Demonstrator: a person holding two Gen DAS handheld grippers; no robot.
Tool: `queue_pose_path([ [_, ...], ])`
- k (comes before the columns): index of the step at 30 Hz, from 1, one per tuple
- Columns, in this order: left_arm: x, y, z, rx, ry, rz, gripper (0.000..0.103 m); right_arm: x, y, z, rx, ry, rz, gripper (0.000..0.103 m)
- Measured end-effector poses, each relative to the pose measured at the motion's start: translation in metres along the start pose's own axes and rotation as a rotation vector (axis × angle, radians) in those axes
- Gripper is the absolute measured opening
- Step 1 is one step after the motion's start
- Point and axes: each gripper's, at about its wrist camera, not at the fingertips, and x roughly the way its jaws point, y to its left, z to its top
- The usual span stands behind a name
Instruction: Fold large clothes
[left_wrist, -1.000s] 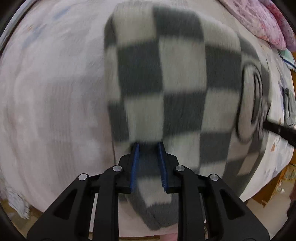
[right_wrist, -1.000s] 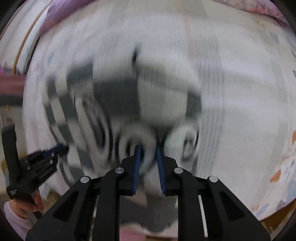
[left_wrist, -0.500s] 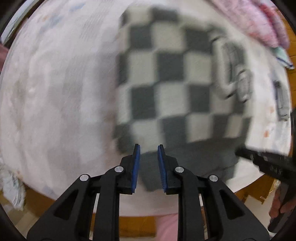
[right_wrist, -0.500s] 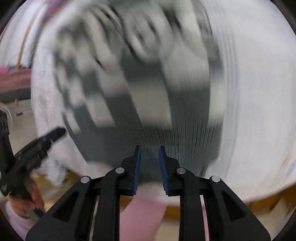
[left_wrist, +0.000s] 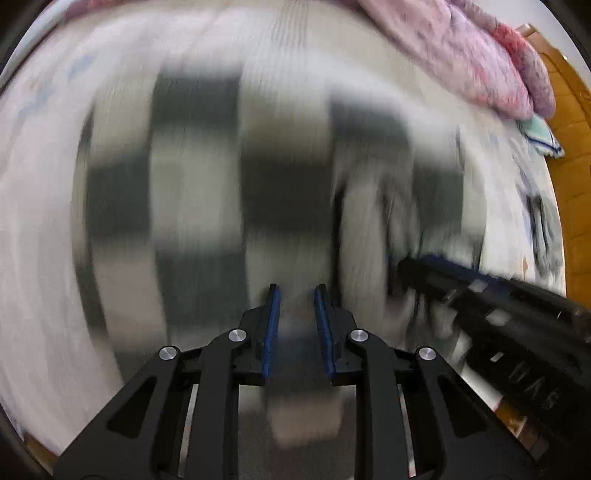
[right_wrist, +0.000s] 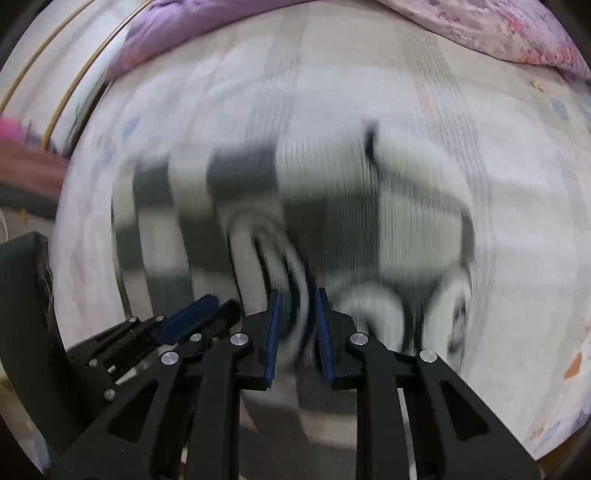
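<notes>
A grey-and-white checked fleece garment (left_wrist: 207, 177) lies spread on the bed, heavily blurred by motion in both views. Its near edge runs up between the blue pads of my left gripper (left_wrist: 296, 291), which is shut on the fabric. My right gripper (right_wrist: 296, 295) is shut on a rolled or bunched part of the same garment (right_wrist: 332, 206). The two grippers are close together: the right gripper (left_wrist: 410, 264) reaches in from the right in the left wrist view. The left gripper (right_wrist: 210, 306) lies just left of the right one.
A pale patterned bed sheet (left_wrist: 37, 184) surrounds the garment. A pink quilt (left_wrist: 461, 48) is bunched at the far side, also seen as the quilt (right_wrist: 498, 29). A wooden bed frame (left_wrist: 576, 184) and a small teal cloth (left_wrist: 539, 136) are at the right.
Both views swung toward the near bed edge and back onto the bed. The two grippers have come closer together, each with the checked fabric still between its pads.
</notes>
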Motion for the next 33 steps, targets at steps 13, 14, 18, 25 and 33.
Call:
queue_pose_path([
  [13,-0.008,0.071,-0.073,-0.133,0.134,0.091,0.021,0.004,-0.076,-0.076,0.181,0.200,-0.105,0.020],
  [14,-0.004,0.075,-0.068,-0.134,0.150,0.073,0.021,0.019,-0.086,-0.075,0.205,0.235,-0.067,0.020],
  [18,-0.049,0.069,-0.047,-0.089,0.122,0.089,0.015,0.009,-0.089,-0.045,0.251,0.310,-0.033,0.021],
  [25,-0.074,0.046,0.051,0.007,-0.036,0.098,0.015,-0.062,-0.067,0.057,0.166,0.026,0.036,0.013],
  [33,0.025,0.052,0.143,-0.071,0.064,0.085,0.016,0.031,-0.060,0.121,0.112,0.119,-0.054,0.011],
])
